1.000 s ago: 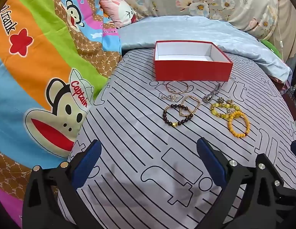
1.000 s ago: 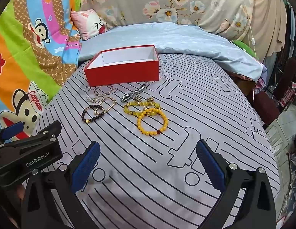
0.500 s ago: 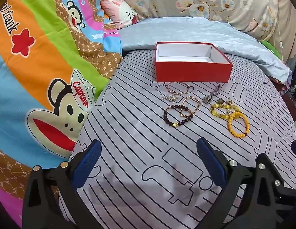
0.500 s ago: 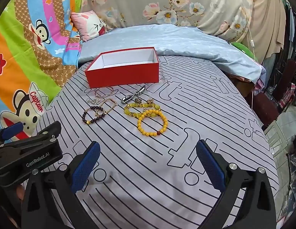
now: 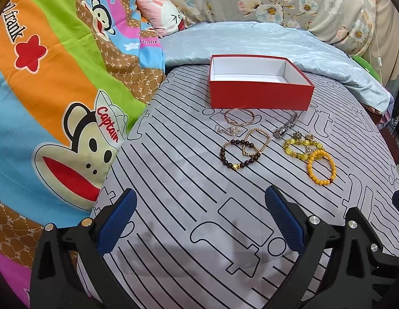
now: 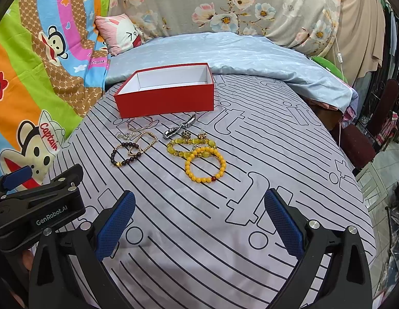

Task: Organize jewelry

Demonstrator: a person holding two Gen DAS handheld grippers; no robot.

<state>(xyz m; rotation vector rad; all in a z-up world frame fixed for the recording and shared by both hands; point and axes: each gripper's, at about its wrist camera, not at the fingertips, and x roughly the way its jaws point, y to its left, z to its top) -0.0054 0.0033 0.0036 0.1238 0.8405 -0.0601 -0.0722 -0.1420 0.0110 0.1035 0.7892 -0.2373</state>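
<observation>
A loose cluster of jewelry lies on the striped grey bedsheet [image 5: 189,180], just near of a red box [image 5: 258,95]. The box is rectangular card with matte red walls and a white inside; only part of its floor shows, and that part is bare. Nearest the box rests a thin rose-gold bangle [image 5: 239,118], smooth and round, with a small silver chain piece [image 5: 229,130] beside it, too fine to make out. A dark bead bracelet [image 5: 238,155] with one gold bead overlaps a squarish gold bead chain [image 5: 256,141]. To the right lie a silver metal watch [image 5: 285,126], a bracelet of glossy yellow stones [image 6: 189,147] and, nearest of all, an orange bead bracelet [image 6: 205,166] with one red bead; these two overlap.

The left gripper [image 5: 200,216] and right gripper [image 6: 199,215] both hover over the near part of the sheet with jaws spread wide and nothing between their blue textured pads [image 6: 114,228]. Bare sheet separates both from the jewelry. A cartoon monkey blanket [image 5: 58,103] rises on the left, a pale blue quilt [image 6: 233,54] lies beyond the box, and the bed's right edge drops away to a tiled floor [image 6: 379,172].
</observation>
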